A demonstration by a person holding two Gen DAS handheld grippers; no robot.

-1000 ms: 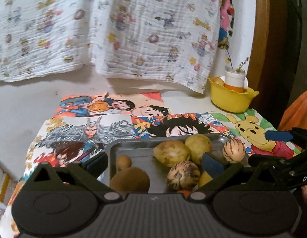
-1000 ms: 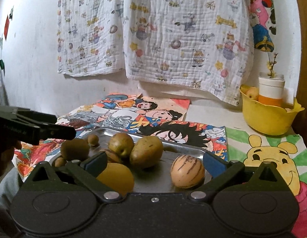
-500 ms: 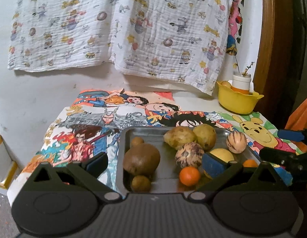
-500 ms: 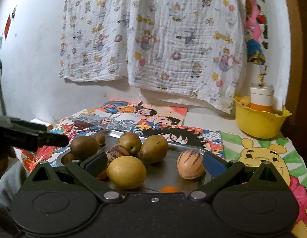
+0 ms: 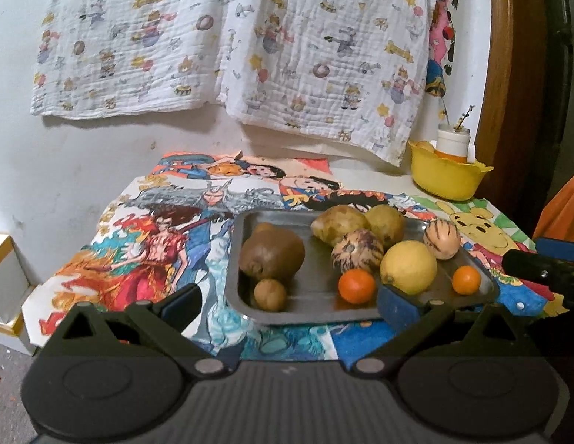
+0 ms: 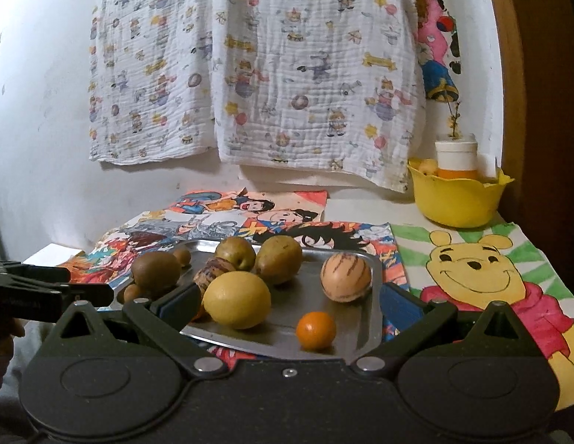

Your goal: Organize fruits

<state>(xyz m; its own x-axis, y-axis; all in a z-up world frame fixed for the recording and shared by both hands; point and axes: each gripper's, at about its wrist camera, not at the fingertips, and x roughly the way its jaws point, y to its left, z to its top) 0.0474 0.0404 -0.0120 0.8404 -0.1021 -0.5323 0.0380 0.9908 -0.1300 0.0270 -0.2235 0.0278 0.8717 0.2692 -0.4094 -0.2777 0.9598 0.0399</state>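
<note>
A metal tray (image 5: 316,307) (image 6: 368,318) holds several fruits: a yellow lemon (image 5: 408,267) (image 6: 237,299), two small oranges (image 5: 356,285) (image 5: 466,279), one of them in the right wrist view (image 6: 316,330), striped pale melons (image 5: 441,234) (image 6: 345,276), brown kiwis (image 5: 271,253) (image 6: 155,269) and greenish pears (image 5: 339,224) (image 6: 279,258). My left gripper (image 5: 287,305) is open and empty, just short of the tray's near edge. My right gripper (image 6: 289,301) is open and empty over the tray's near edge.
A yellow bowl (image 5: 448,177) (image 6: 457,199) with a white and orange cup stands at the back right. Cartoon posters (image 5: 157,251) (image 6: 479,281) cover the table. A patterned cloth hangs on the wall (image 5: 46,170) behind. The other gripper shows at each view's side.
Both grippers have drawn back and up from the tray, so the whole tray and the table's front edge now show. The fruits have not moved.
</note>
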